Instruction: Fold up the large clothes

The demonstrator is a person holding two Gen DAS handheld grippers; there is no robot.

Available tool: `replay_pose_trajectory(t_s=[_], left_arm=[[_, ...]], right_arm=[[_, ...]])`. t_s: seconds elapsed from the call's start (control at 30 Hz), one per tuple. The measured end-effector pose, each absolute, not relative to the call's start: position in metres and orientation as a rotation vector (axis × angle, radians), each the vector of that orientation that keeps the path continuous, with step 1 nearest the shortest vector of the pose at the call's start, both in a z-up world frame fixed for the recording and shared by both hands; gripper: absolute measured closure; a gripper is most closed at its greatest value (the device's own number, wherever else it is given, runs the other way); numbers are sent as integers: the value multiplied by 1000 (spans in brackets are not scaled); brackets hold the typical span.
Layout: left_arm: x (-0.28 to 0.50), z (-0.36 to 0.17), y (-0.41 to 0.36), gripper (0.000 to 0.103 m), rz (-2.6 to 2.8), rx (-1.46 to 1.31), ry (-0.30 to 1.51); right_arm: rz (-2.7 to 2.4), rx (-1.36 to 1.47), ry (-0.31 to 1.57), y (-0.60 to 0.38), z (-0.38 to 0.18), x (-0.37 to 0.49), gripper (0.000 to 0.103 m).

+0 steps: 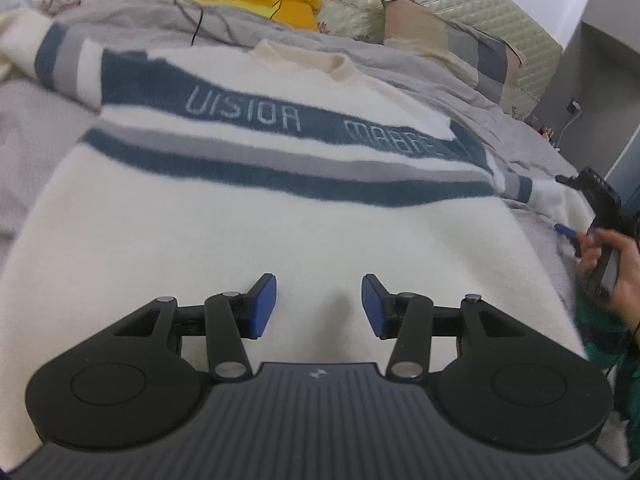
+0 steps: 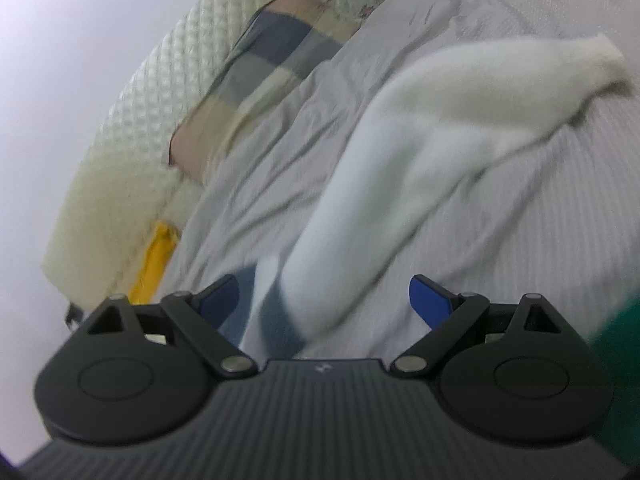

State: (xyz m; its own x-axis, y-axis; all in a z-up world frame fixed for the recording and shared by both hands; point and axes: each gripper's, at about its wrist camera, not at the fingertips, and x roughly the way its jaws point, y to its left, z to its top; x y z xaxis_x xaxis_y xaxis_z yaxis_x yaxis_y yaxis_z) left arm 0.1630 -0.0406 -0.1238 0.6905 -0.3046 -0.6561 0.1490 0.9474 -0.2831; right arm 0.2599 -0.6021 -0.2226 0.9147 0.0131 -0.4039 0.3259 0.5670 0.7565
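Blue-padded, the left gripper hangs half parted above the lower body of the fluffy cream sweater with dark blue and grey chest stripes, pinching nothing. That sweater lies front up on the grey quilted bedspread, collar toward the headboard. Beside its right edge a person's hand carries the right gripper, jaws spread wide and empty, with the sweater's long cream sleeve stretched out ahead. Sleeve folding looks in hand; next, I judge, those jaws must close on that sleeve and carry it across the body.
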Motion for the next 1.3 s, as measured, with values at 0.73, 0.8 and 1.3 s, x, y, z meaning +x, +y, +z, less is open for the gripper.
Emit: replay_pose_trajectory(t_s=[0.73, 0.8, 1.3], left_arm=[[205, -129, -42, 46, -237, -243, 776], [208, -127, -42, 46, -229, -210, 792], [200, -92, 11, 46, -166, -160, 693]], right_arm=[[-502, 890, 191, -718, -216, 297, 84], [-497, 840, 187, -714, -199, 295, 84], [-181, 244, 71, -507, 32, 310, 85]])
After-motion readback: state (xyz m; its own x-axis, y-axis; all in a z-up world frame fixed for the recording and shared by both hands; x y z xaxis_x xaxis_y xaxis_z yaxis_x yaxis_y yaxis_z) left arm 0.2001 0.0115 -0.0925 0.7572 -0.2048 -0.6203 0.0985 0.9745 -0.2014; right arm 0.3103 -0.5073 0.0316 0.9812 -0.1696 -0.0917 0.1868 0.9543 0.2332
